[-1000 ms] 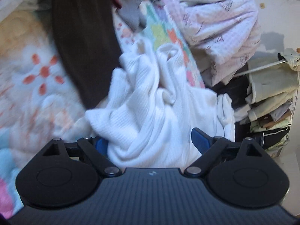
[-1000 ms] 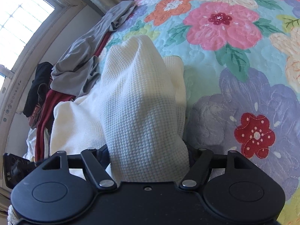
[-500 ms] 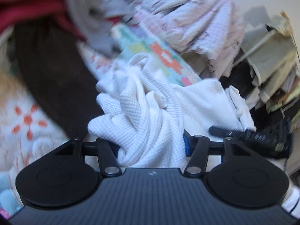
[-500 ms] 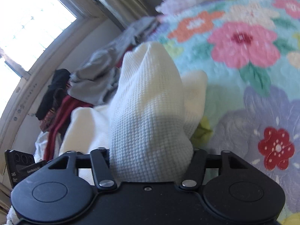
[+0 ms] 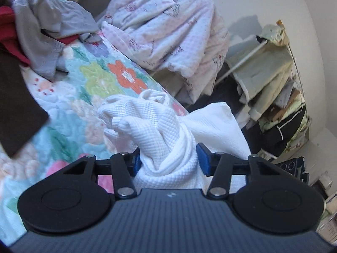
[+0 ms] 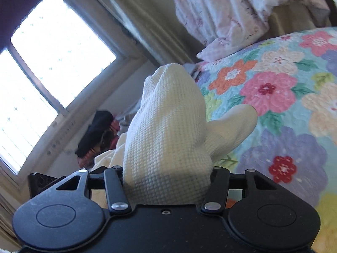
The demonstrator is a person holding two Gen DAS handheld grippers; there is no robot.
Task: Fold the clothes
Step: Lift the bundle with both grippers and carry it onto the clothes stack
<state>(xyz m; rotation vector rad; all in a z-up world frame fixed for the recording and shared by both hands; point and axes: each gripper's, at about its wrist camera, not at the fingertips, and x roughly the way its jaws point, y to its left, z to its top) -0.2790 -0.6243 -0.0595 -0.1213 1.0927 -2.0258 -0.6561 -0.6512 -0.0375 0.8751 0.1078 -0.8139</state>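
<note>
A white waffle-knit garment [image 5: 155,122] is bunched between the blue pads [image 5: 203,158] of my left gripper [image 5: 168,160]. The jaws are still closing and the pads squeeze the cloth, which is lifted off the floral quilt [image 5: 84,97]. In the right wrist view another part of the same white garment [image 6: 168,116] stands up as a thick fold between the fingers of my right gripper [image 6: 167,177]. Those jaws are closing too and pinch the fold; the cloth hides the pads. The rest of the garment hangs between the two grippers.
A pink-white blanket [image 5: 168,27] is heaped at the head of the bed. Grey [image 5: 42,27], red and dark brown [image 5: 16,109] clothes lie at the left. A rack of stacked clothes [image 5: 273,97] stands beside the bed, and a window [image 6: 42,63] is behind it.
Both grippers have narrowed onto the white garment and risen with it, so the cloth has come up off the quilt. Both views have tipped upward toward the wall and window.
</note>
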